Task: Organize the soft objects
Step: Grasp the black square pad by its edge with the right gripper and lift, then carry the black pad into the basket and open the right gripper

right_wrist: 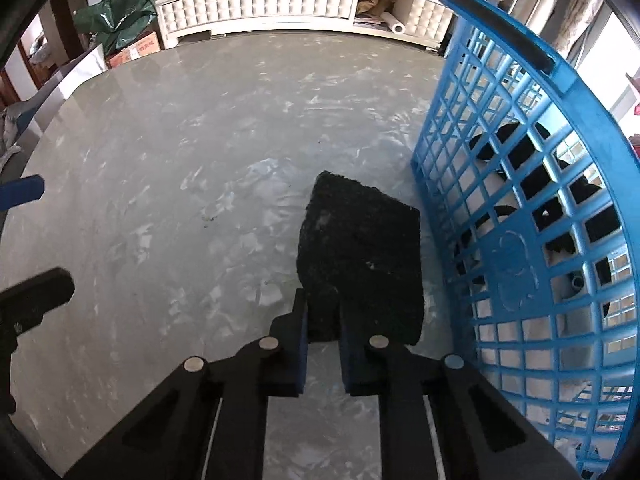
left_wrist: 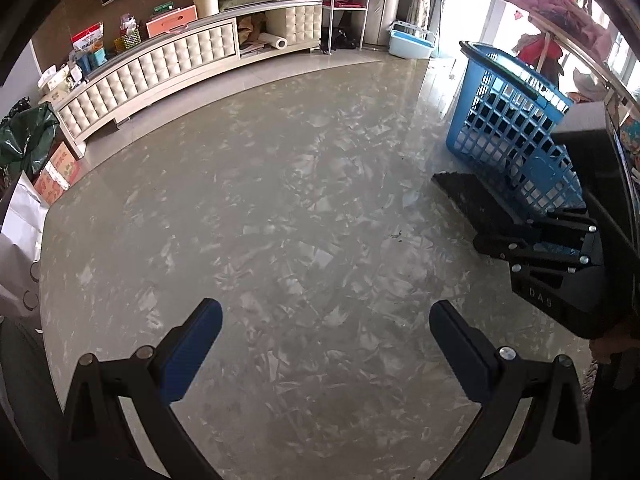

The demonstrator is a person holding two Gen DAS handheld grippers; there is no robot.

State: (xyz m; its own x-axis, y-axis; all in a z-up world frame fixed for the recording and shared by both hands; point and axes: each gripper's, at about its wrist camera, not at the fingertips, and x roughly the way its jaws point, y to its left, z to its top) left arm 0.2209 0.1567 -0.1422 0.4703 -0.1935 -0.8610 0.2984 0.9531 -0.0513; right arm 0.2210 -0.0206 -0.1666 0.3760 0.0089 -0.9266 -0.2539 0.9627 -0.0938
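My right gripper [right_wrist: 323, 312] is shut on the near edge of a black foam sponge [right_wrist: 360, 248], holding it just above the glossy table beside a blue lattice basket [right_wrist: 520, 216]. Several more black soft pieces lie inside the basket. In the left wrist view the same sponge [left_wrist: 468, 200] shows at the right with the right gripper [left_wrist: 494, 246] on it, in front of the basket [left_wrist: 508, 120]. My left gripper [left_wrist: 325, 318] is open and empty over the bare table, well left of the sponge.
The table [left_wrist: 280, 184] is a round grey marbled glass top. A white tufted low cabinet [left_wrist: 160, 64] with clutter runs along the far wall. A green bag [right_wrist: 116, 16] and cartons sit at the far left.
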